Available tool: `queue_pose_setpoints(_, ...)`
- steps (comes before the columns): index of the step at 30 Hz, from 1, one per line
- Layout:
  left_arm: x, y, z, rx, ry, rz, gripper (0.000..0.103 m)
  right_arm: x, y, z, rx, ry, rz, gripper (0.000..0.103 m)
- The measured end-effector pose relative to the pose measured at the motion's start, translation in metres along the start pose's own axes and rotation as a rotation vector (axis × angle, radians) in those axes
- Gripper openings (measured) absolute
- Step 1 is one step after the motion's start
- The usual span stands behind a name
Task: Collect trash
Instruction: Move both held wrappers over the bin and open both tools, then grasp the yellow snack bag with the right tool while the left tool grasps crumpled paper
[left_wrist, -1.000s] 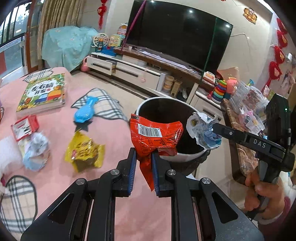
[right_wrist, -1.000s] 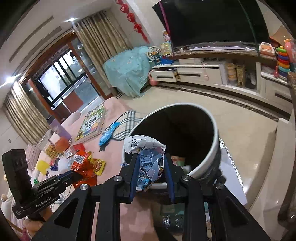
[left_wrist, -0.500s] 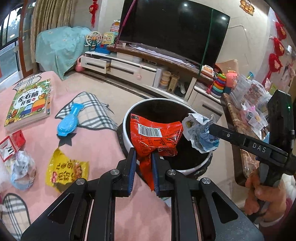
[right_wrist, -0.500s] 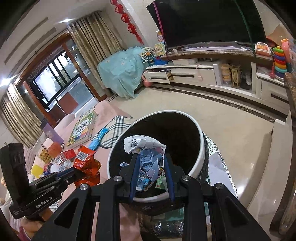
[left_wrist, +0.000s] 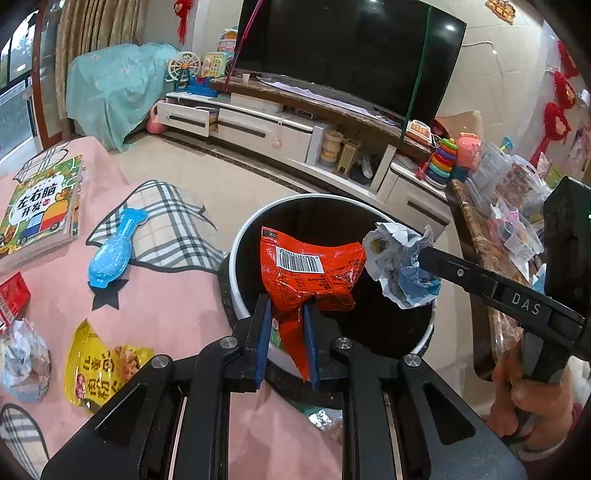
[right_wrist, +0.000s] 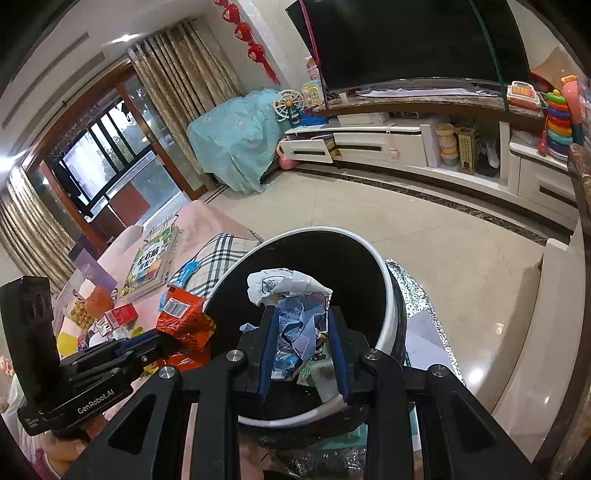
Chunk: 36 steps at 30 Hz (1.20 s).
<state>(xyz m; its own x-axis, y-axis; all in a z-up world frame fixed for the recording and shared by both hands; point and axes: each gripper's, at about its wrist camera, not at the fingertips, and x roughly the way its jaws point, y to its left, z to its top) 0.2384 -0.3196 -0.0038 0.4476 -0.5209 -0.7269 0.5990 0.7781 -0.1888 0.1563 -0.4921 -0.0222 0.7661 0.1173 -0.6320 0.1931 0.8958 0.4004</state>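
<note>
Black bin (left_wrist: 424, 332) depths partly behind wrappers

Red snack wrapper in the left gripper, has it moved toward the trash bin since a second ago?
Yes. The red snack wrapper now hangs over the trash bin opening; earlier it was short of the near rim.

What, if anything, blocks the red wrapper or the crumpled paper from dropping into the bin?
Nothing visible. The red wrapper and crumpled paper hang over the open, lidless bin, with only earlier trash at its bottom.
</note>
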Motion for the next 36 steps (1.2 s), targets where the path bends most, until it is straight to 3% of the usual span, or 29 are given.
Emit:
queue_pose_setpoints(9, 0.011, -0.004, 0.005, 0.006, 0.009, 0.011, 0.018, 0.007, -0.004, 0.008, -0.005, 0.012, -0.016, 0.032)
queue_pose_setpoints(11, 0.012, -0.004, 0.006, 0.001, 0.010, 0.008, 0.030, 0.010, -0.004, 0.009, -0.005, 0.017, -0.015, 0.036)
queue_pose_setpoints(14, 0.009, -0.001, 0.004, -0.011, 0.000, 0.021, 0.050, 0.012, -0.004, 0.010, -0.010, 0.031, -0.018, 0.051)
queue_pose_setpoints(21, -0.013, 0.007, -0.013, -0.028, -0.032, 0.022, 0.056, 0.000, -0.003, 0.006, -0.014, 0.008, -0.011, 0.074)
queue_pose_setpoints(23, -0.022, 0.009, -0.022, -0.027, -0.052, 0.040, 0.060, -0.004, 0.000, 0.002, -0.007, -0.002, -0.002, 0.090)
queue_pose_setpoints(25, -0.031, 0.014, -0.030, -0.031, -0.068, 0.053, 0.061, -0.008, 0.004, -0.004, -0.004, -0.015, 0.002, 0.099)
queue_pose_setpoints(36, -0.068, 0.065, -0.085, -0.143, -0.073, 0.109, 0.066, -0.013, 0.050, -0.040, -0.008, -0.017, 0.082, 0.099)
